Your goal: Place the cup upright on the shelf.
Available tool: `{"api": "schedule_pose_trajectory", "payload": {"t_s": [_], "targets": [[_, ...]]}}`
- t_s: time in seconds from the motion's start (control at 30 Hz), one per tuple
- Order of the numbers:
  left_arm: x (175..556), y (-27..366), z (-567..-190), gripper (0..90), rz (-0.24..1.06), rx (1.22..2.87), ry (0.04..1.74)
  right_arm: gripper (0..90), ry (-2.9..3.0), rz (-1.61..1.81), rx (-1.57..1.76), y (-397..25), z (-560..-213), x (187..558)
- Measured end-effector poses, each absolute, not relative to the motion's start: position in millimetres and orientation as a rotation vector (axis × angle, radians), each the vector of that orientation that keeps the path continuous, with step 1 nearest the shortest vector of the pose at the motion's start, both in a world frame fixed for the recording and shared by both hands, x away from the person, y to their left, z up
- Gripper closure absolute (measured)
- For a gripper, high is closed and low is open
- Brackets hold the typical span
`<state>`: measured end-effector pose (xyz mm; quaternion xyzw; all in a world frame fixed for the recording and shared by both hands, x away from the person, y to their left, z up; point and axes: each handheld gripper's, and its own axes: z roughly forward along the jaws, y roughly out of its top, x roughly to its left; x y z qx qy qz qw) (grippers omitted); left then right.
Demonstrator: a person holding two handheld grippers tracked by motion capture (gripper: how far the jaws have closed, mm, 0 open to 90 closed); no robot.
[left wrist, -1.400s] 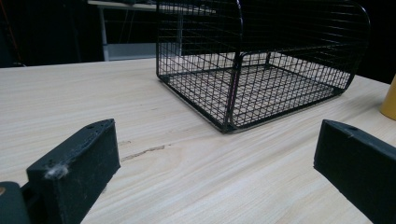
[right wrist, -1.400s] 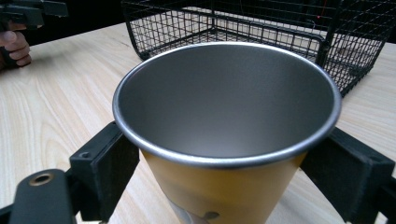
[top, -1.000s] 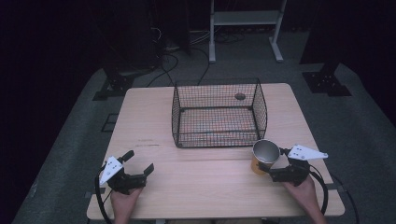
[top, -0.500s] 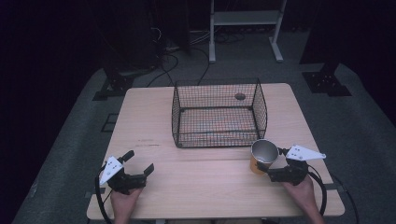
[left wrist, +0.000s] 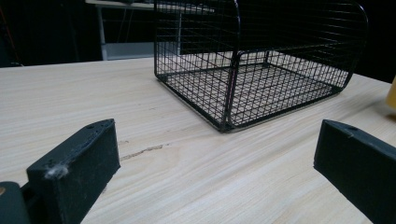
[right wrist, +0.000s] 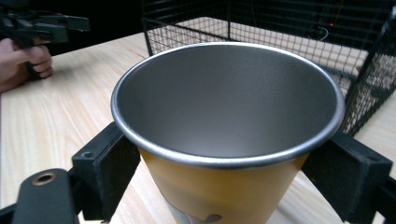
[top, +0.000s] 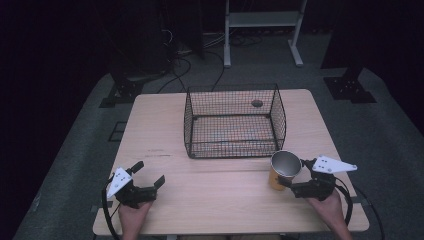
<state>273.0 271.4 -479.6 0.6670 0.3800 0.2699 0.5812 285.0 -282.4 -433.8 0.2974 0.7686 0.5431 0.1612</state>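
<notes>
Near the table's point(top: 220, 195) right front edge, my right gripper point(top: 292, 184) clasped the yellow metal cup point(top: 284, 170) upright, jaws pressed on both sides, just in front of the wire basket point(top: 234, 122). My left gripper point(top: 148, 176) hovered spread wide over the bare front-left corner, holding nothing.

The yellow cup's point(right wrist: 224, 186) base is cut off by the right gripper view's bottom edge.
</notes>
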Motion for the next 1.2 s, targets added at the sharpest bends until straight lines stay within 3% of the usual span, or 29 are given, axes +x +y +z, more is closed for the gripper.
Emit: {"api": "schedule_pose_trajectory", "payload": {"t_s": [0.67,1.2], "targets": [[273,271,-480,0.0,0.623,1.56,0.889,13.8,2.323,1.601,0.651,-241,-355,322],[274,271,-480,0.0,0.614,1.555,0.889,13.8,2.381,1.598,0.591,-204,-328,365]]}}
